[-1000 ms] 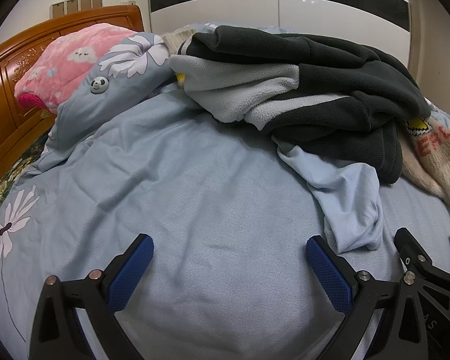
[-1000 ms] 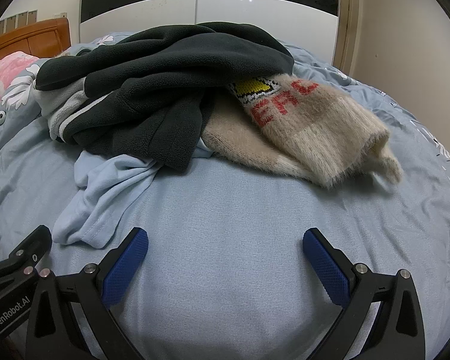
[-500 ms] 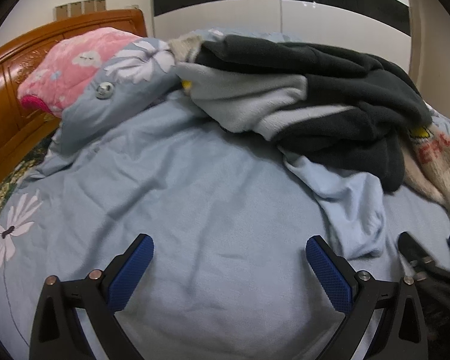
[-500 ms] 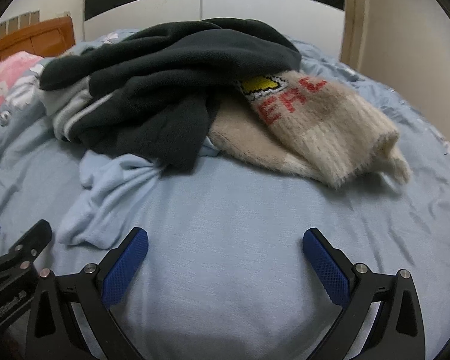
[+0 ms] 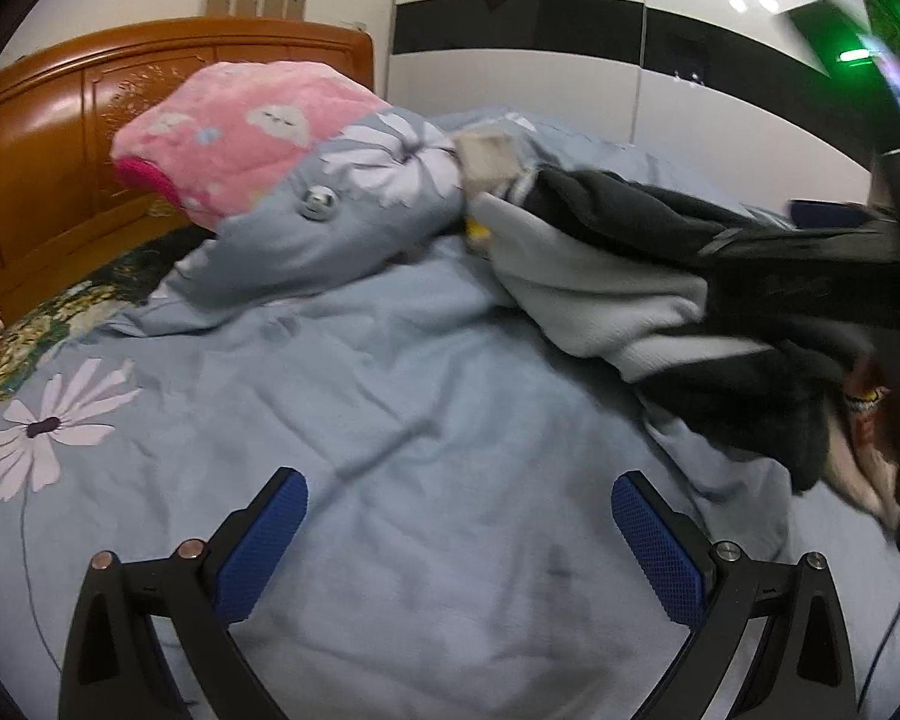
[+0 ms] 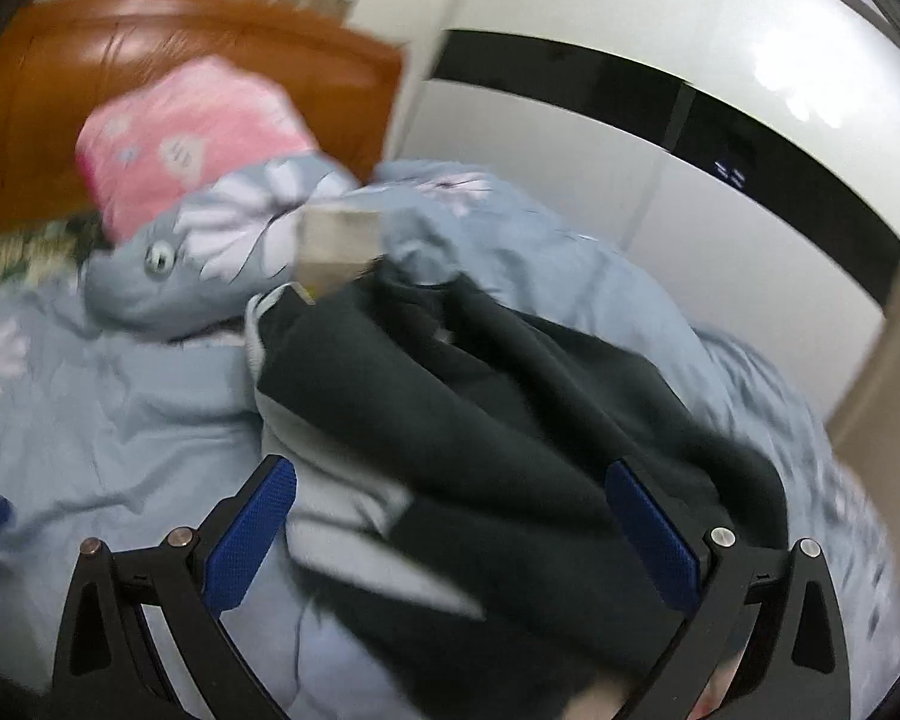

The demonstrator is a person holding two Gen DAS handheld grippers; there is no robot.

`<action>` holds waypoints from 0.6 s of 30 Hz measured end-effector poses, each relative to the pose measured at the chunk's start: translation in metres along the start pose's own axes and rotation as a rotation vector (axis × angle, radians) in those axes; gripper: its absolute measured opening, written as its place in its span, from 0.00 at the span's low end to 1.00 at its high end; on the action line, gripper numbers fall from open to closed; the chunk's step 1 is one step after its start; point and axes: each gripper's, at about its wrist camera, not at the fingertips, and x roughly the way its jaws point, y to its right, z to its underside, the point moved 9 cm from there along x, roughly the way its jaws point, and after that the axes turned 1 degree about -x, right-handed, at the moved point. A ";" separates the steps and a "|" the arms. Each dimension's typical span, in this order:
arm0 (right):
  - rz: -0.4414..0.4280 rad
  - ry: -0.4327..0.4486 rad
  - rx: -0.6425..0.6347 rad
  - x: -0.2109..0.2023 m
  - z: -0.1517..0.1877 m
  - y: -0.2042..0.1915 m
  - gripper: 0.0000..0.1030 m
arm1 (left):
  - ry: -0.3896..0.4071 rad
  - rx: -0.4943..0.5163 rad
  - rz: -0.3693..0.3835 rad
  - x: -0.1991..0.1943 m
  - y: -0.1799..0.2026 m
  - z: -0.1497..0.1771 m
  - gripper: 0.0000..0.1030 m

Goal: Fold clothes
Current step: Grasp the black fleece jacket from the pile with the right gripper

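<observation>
A pile of clothes lies on the blue bed sheet. On top is a dark grey and light grey fleece jacket, which also shows in the right wrist view. Under it a beige knitted sweater and a light blue garment peek out. My left gripper is open and empty over bare sheet, left of the pile. My right gripper is open, its jaws spread above the fleece jacket, holding nothing. The right wrist view is blurred.
A pink pillow and a blue flowered pillow lie at the bed's head against the wooden headboard. A white wardrobe with a black stripe stands behind the bed. The right gripper's body shows at the right edge.
My right gripper has swung up and to the left, from the sheet in front of the pile to over the fleece jacket. My left gripper has turned left, away from the pile.
</observation>
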 end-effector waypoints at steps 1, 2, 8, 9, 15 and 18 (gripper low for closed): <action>-0.006 -0.007 -0.029 0.007 -0.003 -0.007 1.00 | 0.000 -0.008 -0.007 0.000 -0.005 -0.001 1.00; -0.012 -0.013 -0.059 0.014 -0.006 -0.014 1.00 | -0.008 -0.017 -0.012 0.000 -0.010 -0.001 1.00; 0.007 -0.082 -0.101 0.053 -0.019 -0.025 0.67 | -0.032 -0.051 -0.076 0.002 -0.037 0.003 1.00; 0.012 -0.101 -0.083 0.057 -0.019 -0.021 0.52 | -0.034 -0.065 -0.077 0.002 -0.042 0.002 1.00; -0.117 -0.165 0.166 0.037 -0.020 -0.006 0.11 | -0.056 -0.164 -0.032 0.002 -0.060 0.004 1.00; -0.181 -0.192 0.280 0.022 -0.022 0.000 0.10 | -0.039 -0.187 -0.037 -0.005 -0.071 0.000 1.00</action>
